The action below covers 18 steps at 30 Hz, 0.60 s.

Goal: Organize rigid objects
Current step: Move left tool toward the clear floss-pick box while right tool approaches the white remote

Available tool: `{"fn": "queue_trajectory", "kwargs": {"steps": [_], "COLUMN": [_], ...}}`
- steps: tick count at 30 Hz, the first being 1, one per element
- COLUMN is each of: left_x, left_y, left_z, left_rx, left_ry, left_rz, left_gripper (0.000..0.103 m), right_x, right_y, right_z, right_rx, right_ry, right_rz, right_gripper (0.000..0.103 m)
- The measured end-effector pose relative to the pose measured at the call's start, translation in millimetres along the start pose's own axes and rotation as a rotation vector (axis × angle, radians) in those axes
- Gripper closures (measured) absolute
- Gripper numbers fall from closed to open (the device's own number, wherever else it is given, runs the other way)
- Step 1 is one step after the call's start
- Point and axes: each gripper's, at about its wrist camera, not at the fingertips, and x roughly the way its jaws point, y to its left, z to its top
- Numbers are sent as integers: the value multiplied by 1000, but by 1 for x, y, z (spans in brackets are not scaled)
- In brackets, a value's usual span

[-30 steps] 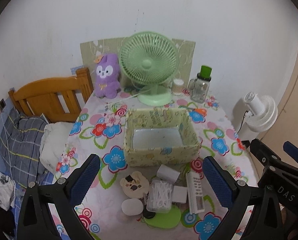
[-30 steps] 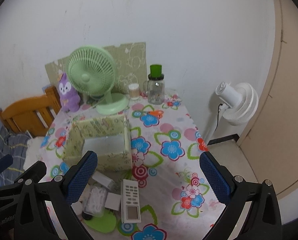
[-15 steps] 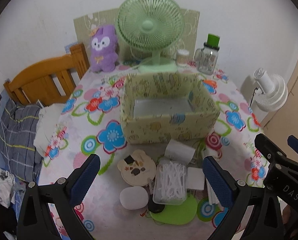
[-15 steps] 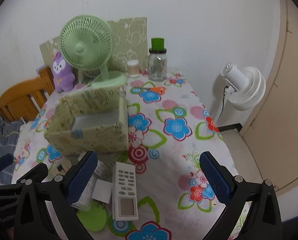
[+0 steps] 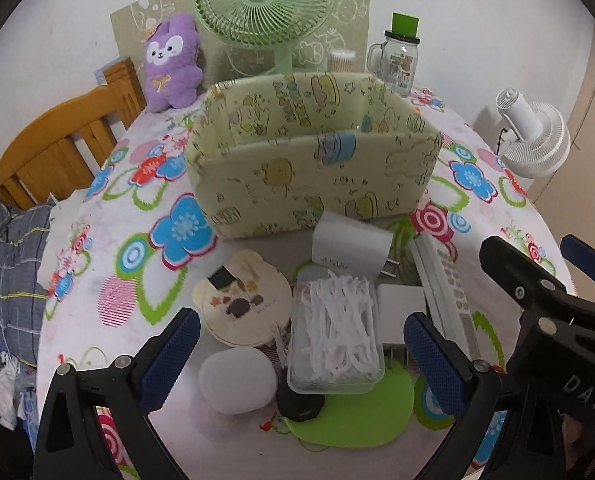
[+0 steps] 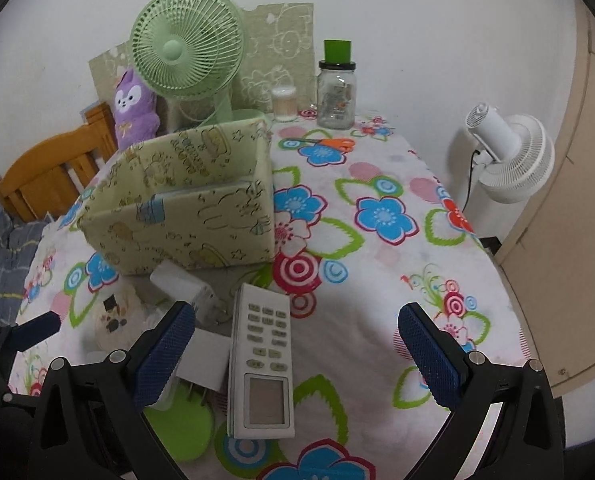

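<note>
On the flowered tablecloth just in front of the patterned box (image 6: 185, 216), the remote control (image 6: 262, 364) lies with its long axis pointing toward the box, directly ahead between the wide-open, empty right gripper (image 6: 297, 354), nearer it than the equally open, empty left gripper (image 5: 297, 364).

We count one storage box (image 5: 309, 184), one remote (image 6: 262, 364), two white chargers (image 5: 351, 246) (image 5: 399, 312), two fans (image 5: 265, 4) (image 5: 533, 140), and one jar (image 5: 397, 62).
</note>
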Motion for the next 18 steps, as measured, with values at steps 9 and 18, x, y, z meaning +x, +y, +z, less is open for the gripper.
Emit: {"fn": "queue_trajectory", "kwargs": {"steps": [9,18], "left_x": [21,32], "left_y": [-6,-14], "left_z": [-8,-13], "left_rx": [51,115], "left_ry": [9,29], "left_rz": [26,37], "left_gripper": [3,21], "right_x": [17,36], "right_y": [-2,-3], "right_z": [-15,-29], "right_rx": [5,49], "right_ry": [16,76], "right_rz": [-25,-32], "right_gripper": [0,0]}}
